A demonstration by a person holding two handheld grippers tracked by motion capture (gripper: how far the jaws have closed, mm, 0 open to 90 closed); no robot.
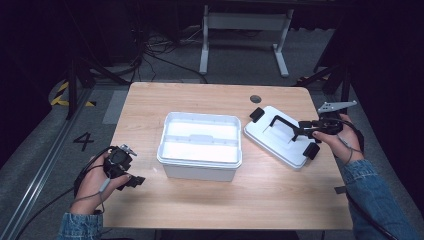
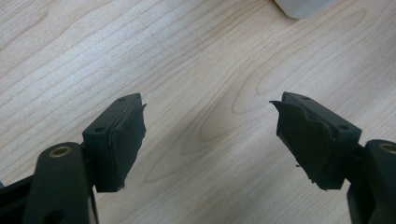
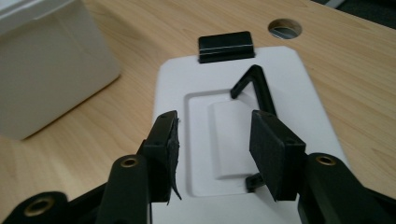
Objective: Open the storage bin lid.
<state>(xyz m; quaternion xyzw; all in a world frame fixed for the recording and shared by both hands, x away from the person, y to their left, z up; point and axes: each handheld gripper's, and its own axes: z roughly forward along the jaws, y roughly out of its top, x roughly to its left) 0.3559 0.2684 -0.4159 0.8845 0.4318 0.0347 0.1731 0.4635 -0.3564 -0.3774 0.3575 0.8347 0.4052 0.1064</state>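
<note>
You wear blue denim sleeves [image 1: 372, 192] with cuffs at both wrists. Each tool is black: the left tool [image 2: 210, 140] shows brass-ringed screw holes and frayed rubber pads [image 2: 125, 140]; the right tool [image 1: 295, 131] carries a grey three-cornered plate [image 1: 337, 106] and trails a black cable.

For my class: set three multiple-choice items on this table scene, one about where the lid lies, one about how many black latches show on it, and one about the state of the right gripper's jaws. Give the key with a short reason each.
1. Where does the white lid lie?
A. on the table, right of the white box
B. on top of the box
C. on the floor

2. How many black latches show on the lid?
A. none
B. two
C. four

3. How do the jaws of the right gripper stand?
A. clamped on the box
B. open
C. shut tight

Key: 1 A, lid lies flat beside the open box. 2 B, one at each short end. 3 B, a clear gap between the pads, nothing pressed.
</note>
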